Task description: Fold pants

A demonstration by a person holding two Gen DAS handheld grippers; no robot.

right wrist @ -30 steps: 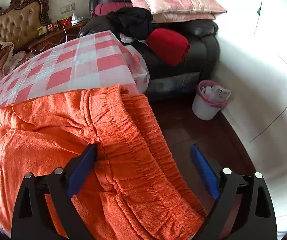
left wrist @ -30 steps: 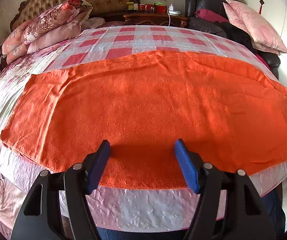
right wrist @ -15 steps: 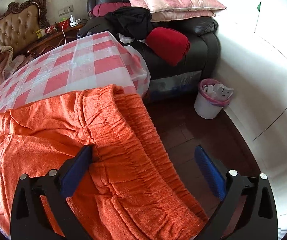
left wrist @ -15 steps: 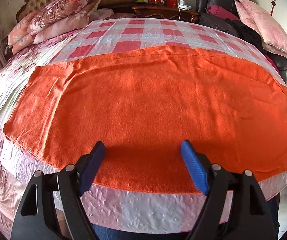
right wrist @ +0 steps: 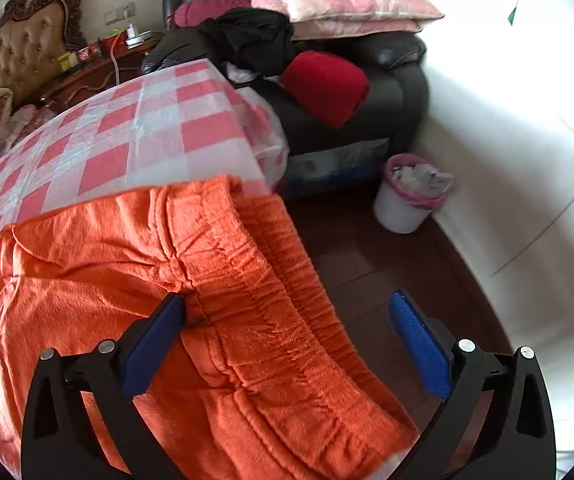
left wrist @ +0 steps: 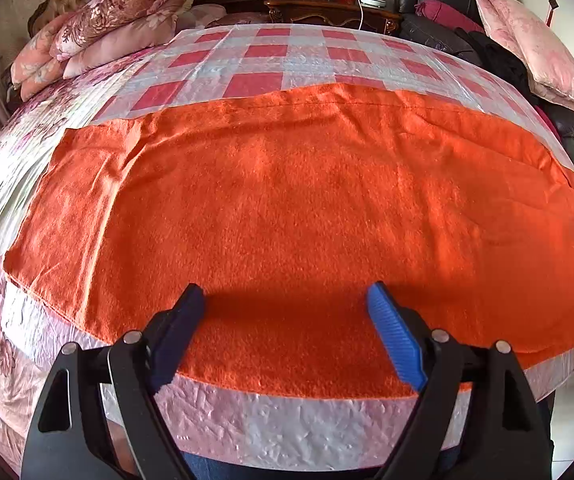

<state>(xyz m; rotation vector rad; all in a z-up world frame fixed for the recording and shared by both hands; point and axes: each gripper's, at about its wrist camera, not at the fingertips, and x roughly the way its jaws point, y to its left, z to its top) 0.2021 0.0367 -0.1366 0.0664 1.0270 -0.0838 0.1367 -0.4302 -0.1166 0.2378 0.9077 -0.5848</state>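
Left wrist view: orange pants lie spread flat across the checkered bed cover; left gripper hovers over the near edge, fingers apart, holding nothing. Right wrist view: right gripper straddles the elastic waistband at the bed's corner, fingers apart. Judged pre-grasp; next, both must close on fabric.

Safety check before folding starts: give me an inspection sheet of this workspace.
Surface: bed under a red-and-white checked cover.
Job's things: orange pants spread flat; waistband hangs over the bed's edge.
Clutter: floral pillows at the headboard.
Tongs: left tongs open, over the pants' near edge; right tongs open, straddling the waistband.
Cables: white cord on the nightstand.
Surroundings: black sofa piled with cushions and clothes; lined bin on the dark floor.
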